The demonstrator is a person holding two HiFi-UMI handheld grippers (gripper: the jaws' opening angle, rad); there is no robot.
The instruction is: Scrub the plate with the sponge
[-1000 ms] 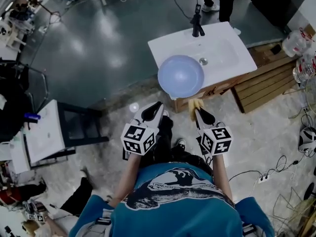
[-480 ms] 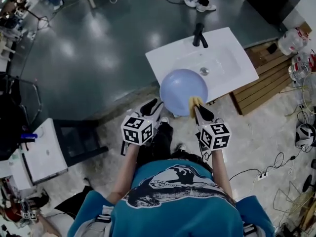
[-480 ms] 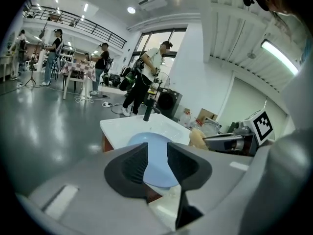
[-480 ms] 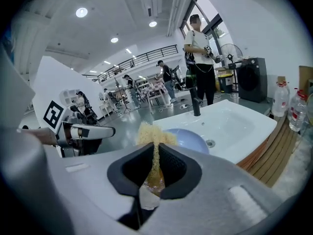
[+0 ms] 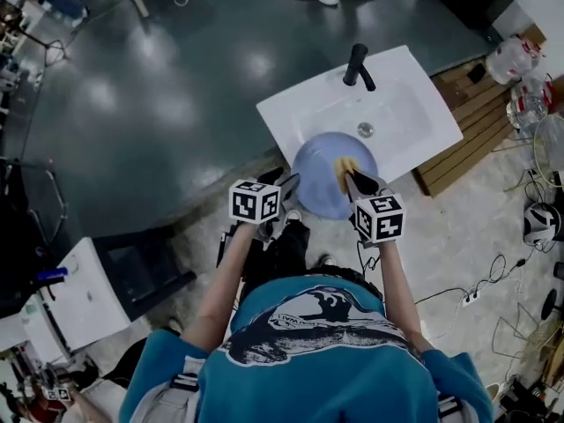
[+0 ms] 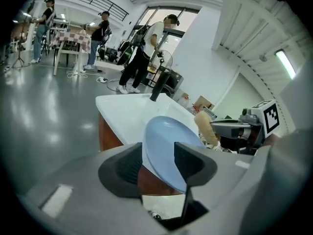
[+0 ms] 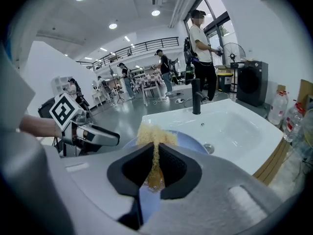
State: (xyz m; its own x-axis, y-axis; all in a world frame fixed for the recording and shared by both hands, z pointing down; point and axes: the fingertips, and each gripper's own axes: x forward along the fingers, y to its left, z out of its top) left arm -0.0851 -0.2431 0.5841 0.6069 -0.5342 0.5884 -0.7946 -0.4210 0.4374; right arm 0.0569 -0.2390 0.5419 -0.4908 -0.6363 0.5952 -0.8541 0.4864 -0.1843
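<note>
A pale blue plate (image 5: 319,183) rests on the front edge of the white sink (image 5: 401,117) and overhangs it. My left gripper (image 5: 287,186) is at the plate's left rim. Its jaws are opening, with the rim of the plate (image 6: 166,141) standing between them, and the pads do not clearly press on it. My right gripper (image 5: 351,180) is shut on a yellow sponge (image 5: 345,165), which lies over the plate's right part. In the right gripper view the sponge (image 7: 154,137) sticks up from between the jaws, with the plate (image 7: 195,143) behind it.
A black faucet (image 5: 357,64) stands at the sink's far side, and the drain (image 5: 365,129) is just beyond the plate. Wooden pallets (image 5: 458,161) lie to the right of the sink. Cables run over the floor at the right. People stand farther back in the hall.
Both grippers have moved forward from below the sink up to the plate. The sponge now lies over the plate's right part, and the left jaws now straddle its left rim.
</note>
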